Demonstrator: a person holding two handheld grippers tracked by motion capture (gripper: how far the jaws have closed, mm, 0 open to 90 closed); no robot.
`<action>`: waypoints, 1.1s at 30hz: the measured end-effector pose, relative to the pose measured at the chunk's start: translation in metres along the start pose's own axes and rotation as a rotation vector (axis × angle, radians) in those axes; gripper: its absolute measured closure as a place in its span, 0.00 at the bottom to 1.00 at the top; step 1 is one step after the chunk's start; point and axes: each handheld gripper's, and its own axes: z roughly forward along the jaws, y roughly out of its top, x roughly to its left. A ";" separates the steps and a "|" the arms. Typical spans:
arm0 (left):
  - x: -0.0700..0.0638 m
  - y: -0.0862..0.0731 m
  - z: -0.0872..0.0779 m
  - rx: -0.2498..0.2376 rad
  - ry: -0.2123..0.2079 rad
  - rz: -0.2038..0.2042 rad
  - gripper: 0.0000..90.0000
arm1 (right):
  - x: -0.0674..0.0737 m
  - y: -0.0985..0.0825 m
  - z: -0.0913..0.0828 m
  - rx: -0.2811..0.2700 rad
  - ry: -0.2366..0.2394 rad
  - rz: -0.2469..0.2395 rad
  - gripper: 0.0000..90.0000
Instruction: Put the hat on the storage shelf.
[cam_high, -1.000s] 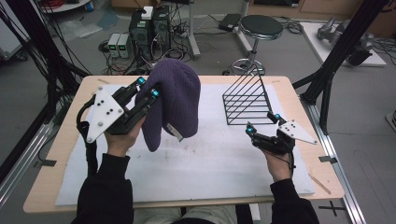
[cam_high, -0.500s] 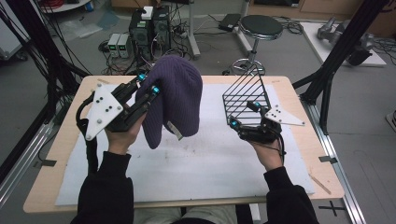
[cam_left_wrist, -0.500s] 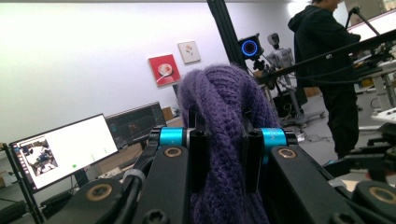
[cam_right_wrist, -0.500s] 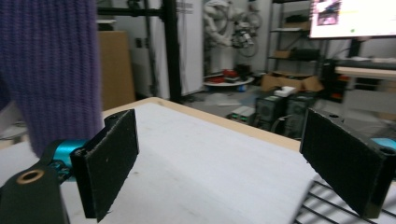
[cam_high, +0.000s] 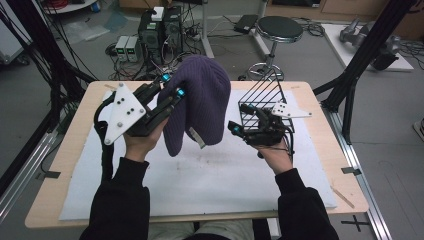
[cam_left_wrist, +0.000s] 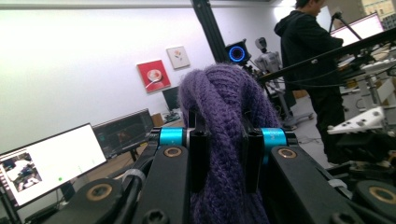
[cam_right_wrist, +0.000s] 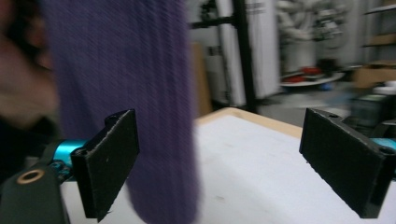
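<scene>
Beanie (cam_high: 200, 102) hangs clamped in left gripper (cam_high: 170, 87) — right gripper (cam_high: 234, 129) gapes beside it, jaws just narrowing, nothing between.

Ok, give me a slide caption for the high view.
Left gripper holds a purple knit beanie above the white mat while the open right gripper approaches, wire rack behind.

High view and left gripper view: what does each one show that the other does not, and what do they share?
The high view alone gives the wooden table, the black wire basket and the right gripper, its jaws just closing a little with nothing between them. The left gripper view alone gives two monitors and a red picture on the wall. Both give the purple hat, pinched by the left gripper.
</scene>
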 end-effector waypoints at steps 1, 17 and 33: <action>-0.001 0.000 0.001 0.001 -0.002 -0.002 0.87 | 0.002 0.001 0.001 0.001 0.024 -0.008 0.19; -0.007 -0.003 0.008 -0.010 -0.026 -0.013 0.87 | 0.008 0.006 0.017 0.049 0.170 0.008 0.28; 0.002 -0.007 0.007 0.005 -0.045 -0.037 0.87 | 0.012 0.010 0.010 0.139 0.055 -0.051 0.87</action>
